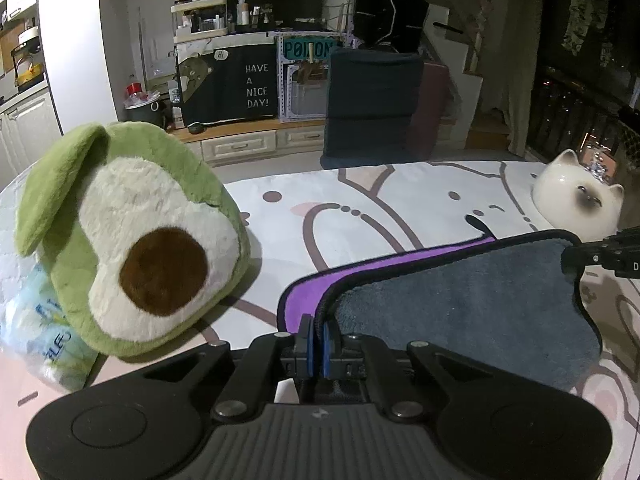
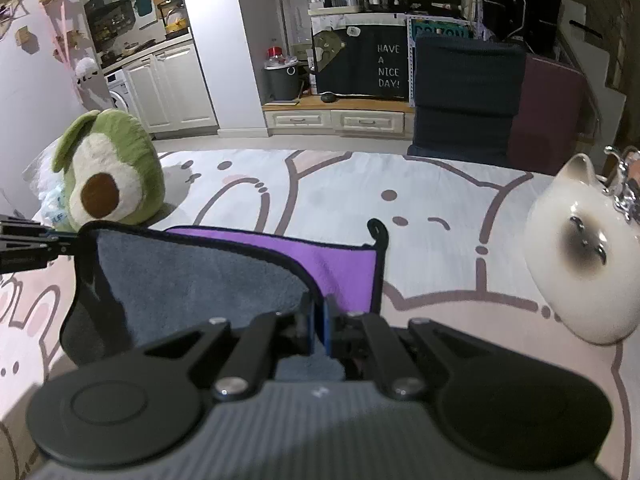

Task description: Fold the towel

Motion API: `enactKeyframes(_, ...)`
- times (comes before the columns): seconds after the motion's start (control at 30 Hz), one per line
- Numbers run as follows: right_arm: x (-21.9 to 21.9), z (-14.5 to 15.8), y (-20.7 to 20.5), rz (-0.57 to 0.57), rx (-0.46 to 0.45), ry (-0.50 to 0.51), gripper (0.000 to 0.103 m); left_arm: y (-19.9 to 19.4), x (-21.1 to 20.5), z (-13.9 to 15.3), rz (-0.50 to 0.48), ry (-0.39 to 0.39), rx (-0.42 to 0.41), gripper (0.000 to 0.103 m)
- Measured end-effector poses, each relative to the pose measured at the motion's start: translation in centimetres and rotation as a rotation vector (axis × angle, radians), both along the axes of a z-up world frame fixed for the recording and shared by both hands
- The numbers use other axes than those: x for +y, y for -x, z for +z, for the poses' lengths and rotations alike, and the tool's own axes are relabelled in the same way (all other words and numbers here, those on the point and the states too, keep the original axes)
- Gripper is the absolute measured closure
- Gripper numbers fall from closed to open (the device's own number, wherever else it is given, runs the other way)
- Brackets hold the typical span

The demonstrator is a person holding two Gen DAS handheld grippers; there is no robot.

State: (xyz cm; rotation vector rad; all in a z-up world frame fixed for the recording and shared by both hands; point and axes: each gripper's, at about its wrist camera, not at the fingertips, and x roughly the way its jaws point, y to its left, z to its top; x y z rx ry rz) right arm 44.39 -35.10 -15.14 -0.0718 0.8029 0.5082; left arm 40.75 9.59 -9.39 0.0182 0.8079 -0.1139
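Note:
The towel is grey on one face and purple on the other, with a black hem. It is lifted off the cartoon-print mat, its near edge held up and curled toward the far side. My left gripper is shut on the towel's left near corner. My right gripper is shut on the towel at its right near corner. Each gripper shows in the other's view: the right one at the right edge, the left one at the left edge. The purple face shows behind the fold.
A green avocado plush sits on the left of the mat, with a plastic bag under it. A white cat-shaped ceramic sits on the right. A dark floor chair and low cabinets stand beyond the mat.

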Motion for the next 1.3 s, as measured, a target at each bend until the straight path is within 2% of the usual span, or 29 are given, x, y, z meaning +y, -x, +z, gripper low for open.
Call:
enactKeyframes(0.53,2.0,-0.2,-4.8,-0.014,-0.02,0.04,0.098,-4.8,0.1,-0.1,0.01,-0.014,-0.015,0.098)
enactKeyframes(1.13,3.0,-1.5,-6.7,-0.059,-0.005,0.085,0.097,-7.6,-0.2,-2.0,0.015,-0.037,0.015,0.098)
enactKeyframes(1.17,3.0,-1.6,-6.9,-0.058,0.001,0.078,0.095,-7.6,-0.2,-2.2,0.017,-0.039,0.024,0.094)
enactKeyframes(1.23,2.9,-1.9,-7.1,-0.061,0.006,0.054,0.087,-7.6,-0.1,-2.4,0.028,-0.046,0.039,0.093)
enactKeyframes(1.27,2.9,-1.9,-7.2,-0.062,0.008,0.042,0.072,-7.7,0.0,-2.6,0.036,-0.046,0.052,0.085)
enactKeyframes(1.3,2.8,-2.0,-7.3,-0.066,0.009,0.034,0.058,-7.7,0.1,-2.6,0.049,-0.042,0.065,0.072)
